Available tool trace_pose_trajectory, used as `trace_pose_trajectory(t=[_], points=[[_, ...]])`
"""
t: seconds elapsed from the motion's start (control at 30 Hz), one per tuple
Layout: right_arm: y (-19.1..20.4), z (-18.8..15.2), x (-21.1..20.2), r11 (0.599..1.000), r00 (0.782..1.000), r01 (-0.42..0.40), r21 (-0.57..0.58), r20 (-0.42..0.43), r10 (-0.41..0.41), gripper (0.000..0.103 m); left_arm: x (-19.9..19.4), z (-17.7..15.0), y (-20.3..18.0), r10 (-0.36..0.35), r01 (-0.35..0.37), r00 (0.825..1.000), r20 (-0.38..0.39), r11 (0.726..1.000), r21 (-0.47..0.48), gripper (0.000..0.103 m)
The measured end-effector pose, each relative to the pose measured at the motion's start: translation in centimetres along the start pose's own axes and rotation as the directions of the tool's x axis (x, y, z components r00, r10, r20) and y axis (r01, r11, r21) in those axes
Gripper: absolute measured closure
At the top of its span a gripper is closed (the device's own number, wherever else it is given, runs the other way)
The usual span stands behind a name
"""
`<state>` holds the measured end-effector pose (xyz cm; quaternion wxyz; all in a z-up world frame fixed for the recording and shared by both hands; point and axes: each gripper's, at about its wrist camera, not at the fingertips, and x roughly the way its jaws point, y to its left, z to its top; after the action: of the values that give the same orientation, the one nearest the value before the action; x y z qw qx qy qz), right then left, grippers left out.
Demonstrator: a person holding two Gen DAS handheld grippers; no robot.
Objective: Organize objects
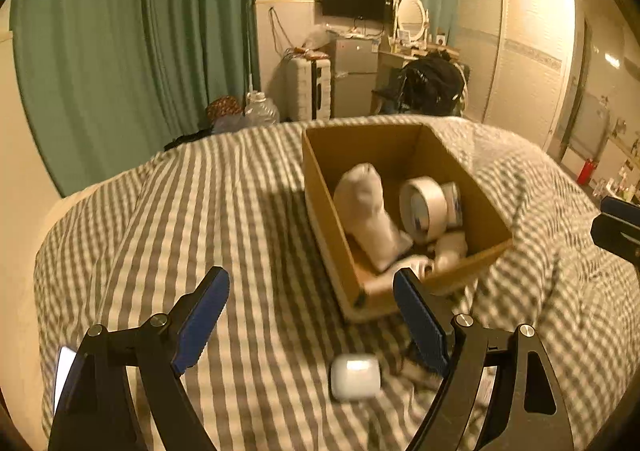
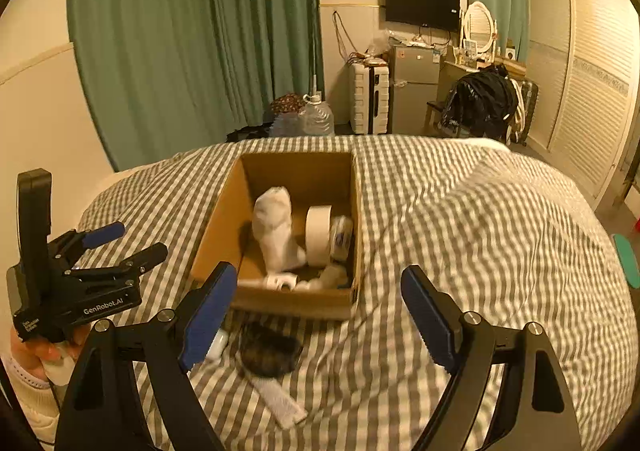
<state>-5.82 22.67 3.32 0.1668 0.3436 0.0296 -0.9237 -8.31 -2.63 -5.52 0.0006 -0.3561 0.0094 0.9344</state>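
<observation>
Item 1, nearest: the left gripper, black-framed with blue pads, is standing spread and empty over the grey-and-white checked bed cover. Just ahead of its tips a small white rounded plastic case is lying on the cover, blurred, near the bed's near edge.

Item 2: the right gripper, same build, is likewise standing spread and carrying nothing. Below it are lying a dark mottled soft bundle, possibly a sock, and a white flat ribbed strip just beside it; what the strip is cannot be told.

Item 3, mid-bed: an open brown cardboard box is sitting on the cover. Inside it a white sock-like cloth is leaning upright against a wide roll of pale tape, with a printed white roll behind and small white pieces at the near wall.

Item 4, far: green curtains, a wall television and a white suitcase are standing beyond the bed's far edge.

Handling note (judgement): three loose items are remaining outside the box. The case is looking smooth and slippery, so the left pads should be closing squarely across its narrower sides. The soft bundle is wanting a deep pinch through its middle. Each hand should be releasing low inside the box, clear of the leaning cloth, and the two should be taking turns at the opening.
</observation>
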Motion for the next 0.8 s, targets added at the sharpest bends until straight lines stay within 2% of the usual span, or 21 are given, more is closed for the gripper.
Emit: trace_pose_trajectory(t=[0.13,0.3,0.47,0.67,0.73,0.77,0.8], points=[[0.8,-2.6,0.2,0.999,1.0,-0.019,-0.028,-0.024,0.018,0.019,0.0,-2.4,-0.1,0.013,-0.013,0.999,-0.029,1.0,-0.009,0.016],[2.0,-5.4,3.2,0.998,0.995,-0.026,-0.06,-0.094,0.021,0.019,1.7,-5.3,-0.7,-0.008,0.009,0.994,-0.107,1.0,0.004,0.016],[2.7,-7.2,6.8,0.997,0.987,-0.031,-0.066,-0.16,0.02,0.019,4.9,-7.3,-2.6,0.014,0.003,0.984,-0.177,0.995,0.096,0.016],[2.3,-8.3,9.7,0.998,0.977,-0.052,-0.04,-0.21,0.043,0.019,8.6,-8.6,-3.9,0.029,0.005,0.967,-0.254,0.991,0.132,0.017],[1.8,-8.5,10.2,0.998,0.975,-0.064,-0.018,-0.214,0.058,0.019,9.4,-8.7,-4.3,0.03,0.008,0.964,-0.264,0.99,0.143,0.018],[1.7,-8.6,10.3,0.998,0.975,-0.065,-0.011,-0.215,0.062,0.019,9.8,-8.7,-4.5,0.025,0.014,0.963,-0.27,0.99,0.144,0.024],[1.6,-8.7,10.4,0.998,0.974,-0.068,-0.006,-0.217,0.065,0.019,10.2,-8.7,-4.7,0.022,0.019,0.96,-0.278,0.989,0.144,0.034]])
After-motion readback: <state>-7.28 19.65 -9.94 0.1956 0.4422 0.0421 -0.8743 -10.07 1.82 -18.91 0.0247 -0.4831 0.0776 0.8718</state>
